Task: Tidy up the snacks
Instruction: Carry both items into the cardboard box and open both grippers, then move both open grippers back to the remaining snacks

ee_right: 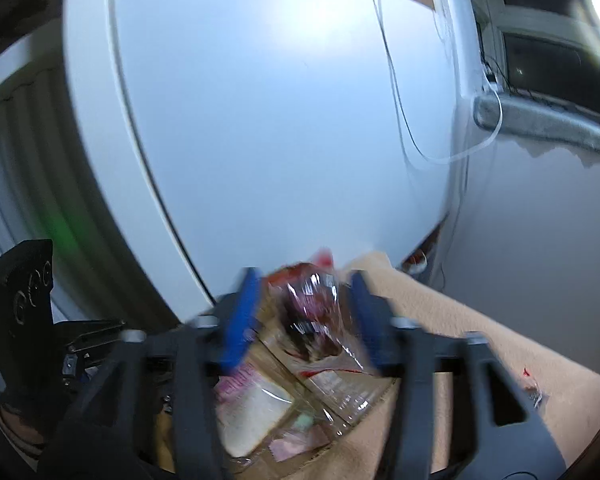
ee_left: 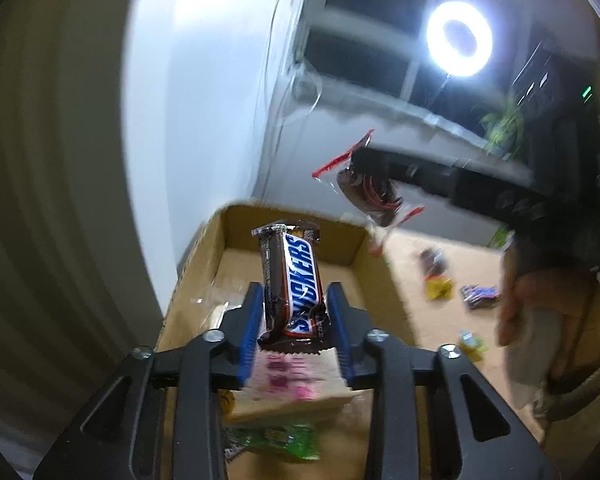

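Brown and blue, a Snickers bar (ee_left: 294, 284) stands on end between the blue fingers (ee_left: 250, 320) of the left gripper (ee_left: 294, 316), low in the centre of the left wrist view. The left pad seems to meet the wrapper while a narrow gap shows at the right pad, so whether the fingers are clamped on the bar or have let go cannot be told. Behind and below it lies an open cardboard box (ee_left: 296, 216), holding a pale packet with pink print (ee_left: 292, 380) and a green wrapper (ee_left: 284, 440) at the bottom of the frame.

To the right of the box, in the middle right of that view, the right gripper (ee_left: 364, 168) comes in from the right with a clear bag with red edges (ee_left: 364, 188) and dark contents at its tip, above the box's far right corner. In the right wrist view the same bag (ee_right: 312, 312) sits blurred between blue fingers (ee_right: 242, 320) standing well apart; contact with the pads cannot be told.

Beyond the box a tan desk (ee_left: 412, 280) carries scattered snacks: a yellow one (ee_left: 440, 290) and a dark blue one (ee_left: 480, 296). A person's hand (ee_left: 540, 320) holds the right gripper at the right edge. A ring light (ee_left: 459, 39) glows at upper right.
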`<state>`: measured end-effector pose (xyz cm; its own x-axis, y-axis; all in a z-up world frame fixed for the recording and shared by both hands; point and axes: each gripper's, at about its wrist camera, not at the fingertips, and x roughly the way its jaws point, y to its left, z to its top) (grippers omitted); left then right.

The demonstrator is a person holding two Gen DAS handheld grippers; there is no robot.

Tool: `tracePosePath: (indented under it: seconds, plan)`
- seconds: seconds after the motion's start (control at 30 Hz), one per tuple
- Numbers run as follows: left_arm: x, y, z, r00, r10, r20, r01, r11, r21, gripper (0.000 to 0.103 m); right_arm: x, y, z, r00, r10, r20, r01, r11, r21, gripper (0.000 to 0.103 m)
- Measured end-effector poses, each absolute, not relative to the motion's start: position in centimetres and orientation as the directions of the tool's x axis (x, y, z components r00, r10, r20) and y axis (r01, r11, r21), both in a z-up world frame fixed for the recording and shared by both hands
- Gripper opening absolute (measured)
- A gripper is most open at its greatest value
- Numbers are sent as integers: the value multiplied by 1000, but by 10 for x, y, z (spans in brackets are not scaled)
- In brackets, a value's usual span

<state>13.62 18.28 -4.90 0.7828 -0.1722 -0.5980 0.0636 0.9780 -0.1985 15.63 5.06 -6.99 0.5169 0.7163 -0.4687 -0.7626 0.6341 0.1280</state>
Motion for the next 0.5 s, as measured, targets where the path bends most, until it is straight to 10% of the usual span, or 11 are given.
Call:
tracePosePath:
  seconds: [0.1,0.5]
  plan:
    - [127,181,-53,801,-116,-587,15,985,-174,80,147,39,-74,557,691,-461,-743,662,95,75]
    - [79,166,-19,844,-24,-536,-21,997,-78,80,83,-3,-70,710,552,-438,-630,775,-45,103]
